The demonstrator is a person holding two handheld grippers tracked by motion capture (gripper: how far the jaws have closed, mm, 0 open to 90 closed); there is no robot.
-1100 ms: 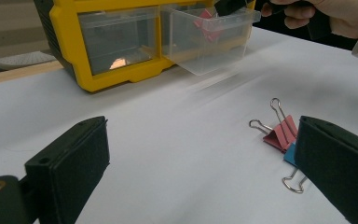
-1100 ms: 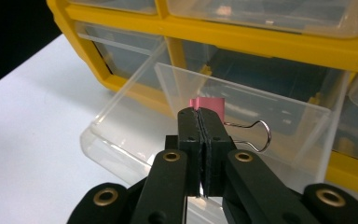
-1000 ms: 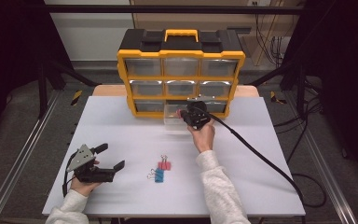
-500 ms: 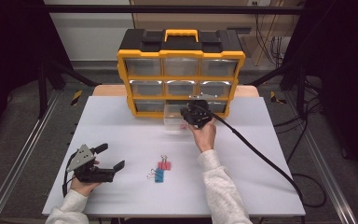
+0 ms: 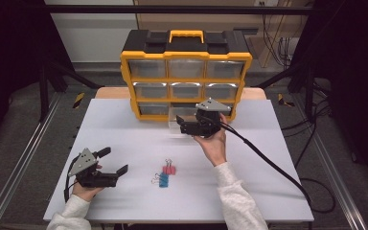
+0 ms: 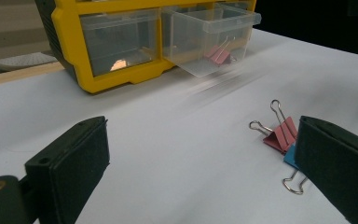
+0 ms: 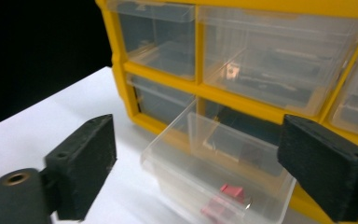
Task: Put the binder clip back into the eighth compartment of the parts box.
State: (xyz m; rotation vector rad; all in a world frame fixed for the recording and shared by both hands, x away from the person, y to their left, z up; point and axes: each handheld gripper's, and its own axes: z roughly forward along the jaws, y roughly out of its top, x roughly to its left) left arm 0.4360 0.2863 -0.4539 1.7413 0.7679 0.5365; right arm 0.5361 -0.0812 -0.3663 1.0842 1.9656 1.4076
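Observation:
A yellow organiser (image 5: 186, 52) with clear drawers stands at the back of the table. Its bottom middle drawer (image 5: 179, 116) (image 7: 214, 182) is pulled out, and a red binder clip (image 7: 228, 192) (image 6: 218, 53) lies inside. My right gripper (image 5: 183, 127) (image 7: 198, 140) hovers just in front of that drawer. Its jaws have just been opening and stand wide apart with nothing between them. A pink clip (image 5: 169, 168) (image 6: 278, 135) and a blue clip (image 5: 163, 180) (image 6: 291, 157) lie on the table. To their left, my left gripper (image 5: 113, 161) (image 6: 200, 154) rests open and empty.
The white table top (image 5: 278, 158) stretches from the organiser to the front edge. A black cable (image 5: 268, 165) trails from the right gripper across the table's right side. The other drawers (image 7: 158, 37) of the organiser are pushed in.
The right gripper has lifted and drawn back a little from the open drawer, tilting so its grey plate shows, and its jaws have opened wide. The left gripper and the clips have not moved.

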